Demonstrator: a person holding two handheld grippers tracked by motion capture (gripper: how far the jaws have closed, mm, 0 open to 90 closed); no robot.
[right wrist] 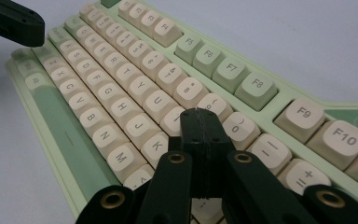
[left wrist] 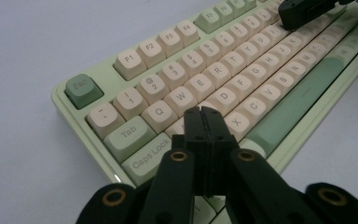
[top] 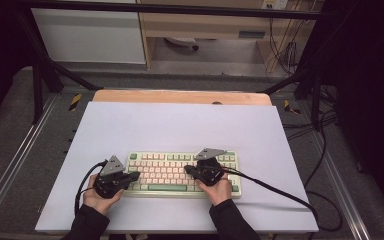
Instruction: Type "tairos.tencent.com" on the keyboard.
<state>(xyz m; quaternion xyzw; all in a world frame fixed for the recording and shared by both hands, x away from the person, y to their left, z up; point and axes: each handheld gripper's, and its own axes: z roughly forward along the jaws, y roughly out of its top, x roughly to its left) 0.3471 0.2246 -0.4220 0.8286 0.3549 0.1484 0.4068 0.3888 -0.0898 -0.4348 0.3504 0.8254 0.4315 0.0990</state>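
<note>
both tongs are pressed closed, empty: left tongs (left wrist: 203, 116) tip over the a/s keys, right tongs (right wrist: 199, 119) over k/l. the keyboard (top: 182, 172) lies just below them, long axis crosswise on the counter (top: 180, 125).

The left gripper (left wrist: 202, 112) hides the keyboard (left wrist: 261, 65) keys beneath it.

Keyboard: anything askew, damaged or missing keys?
Nothing stands out. The keyboard lies flat and square on the white mat, its visible keycaps all seated. The left gripper and right gripper hover over it, jaws shut.
</note>
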